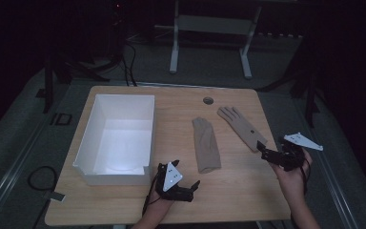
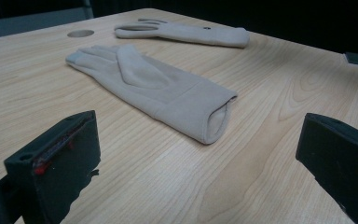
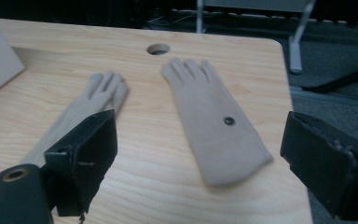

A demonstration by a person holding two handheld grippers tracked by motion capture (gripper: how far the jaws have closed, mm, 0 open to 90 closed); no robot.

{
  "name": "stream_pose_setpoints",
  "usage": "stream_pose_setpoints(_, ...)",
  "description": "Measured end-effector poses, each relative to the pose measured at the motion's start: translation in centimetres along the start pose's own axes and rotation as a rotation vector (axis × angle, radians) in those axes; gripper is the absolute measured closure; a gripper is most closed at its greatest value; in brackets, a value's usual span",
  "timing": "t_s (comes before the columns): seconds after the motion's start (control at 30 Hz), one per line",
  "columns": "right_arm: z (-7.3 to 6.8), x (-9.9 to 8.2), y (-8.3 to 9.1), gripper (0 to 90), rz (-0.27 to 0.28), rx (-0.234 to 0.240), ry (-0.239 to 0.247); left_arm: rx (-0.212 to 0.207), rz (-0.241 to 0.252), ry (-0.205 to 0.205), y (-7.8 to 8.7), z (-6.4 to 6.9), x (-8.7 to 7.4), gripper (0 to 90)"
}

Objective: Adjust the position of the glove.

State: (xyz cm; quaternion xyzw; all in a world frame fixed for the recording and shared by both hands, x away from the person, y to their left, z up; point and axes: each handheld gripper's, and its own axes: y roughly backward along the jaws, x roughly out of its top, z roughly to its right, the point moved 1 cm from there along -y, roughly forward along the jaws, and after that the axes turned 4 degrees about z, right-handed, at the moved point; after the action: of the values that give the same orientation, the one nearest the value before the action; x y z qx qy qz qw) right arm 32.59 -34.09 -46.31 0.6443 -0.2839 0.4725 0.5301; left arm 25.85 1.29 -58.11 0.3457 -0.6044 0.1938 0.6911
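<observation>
A wooden table (image 1: 124,200) is seen bearing a white box (image 1: 86,143) at left, nothing lying inside it. Two beige gloves lie flat and apart to its right: the near glove (image 1: 205,144) mid-table, the far glove (image 1: 241,128) toward the right edge. The left gripper (image 1: 178,183) is held just before the near glove, the right gripper (image 1: 271,155) at the far glove's cuff; both sets of jaws are spread, nothing between them.

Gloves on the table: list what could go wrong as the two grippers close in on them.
1. The glove with the dark button lies flat; the open right gripper at its cuff might scrape the table or pinch one cloth layer.
2. That cuff lies near the table's right edge, so a push could slide it off.
3. The left gripper, open, faces the other glove's open cuff; one jaw could snag inside it.
</observation>
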Motion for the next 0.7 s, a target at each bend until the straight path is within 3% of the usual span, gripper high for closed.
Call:
stream_pose_setpoints(0.27, -2.4, 1.9, -1.5, 13.2, -0.01, 0.041, 0.043, -0.002, 0.0, 0.0, 0.0, 0.0, 0.0, 0.2)
stream_pose_setpoints(0.7, -6.6, 3.6, -4.3, 14.3, 0.012, 0.083, 0.042, -0.005, 0.003, -0.009, 0.0, 0.0, 0.0, 0.2)
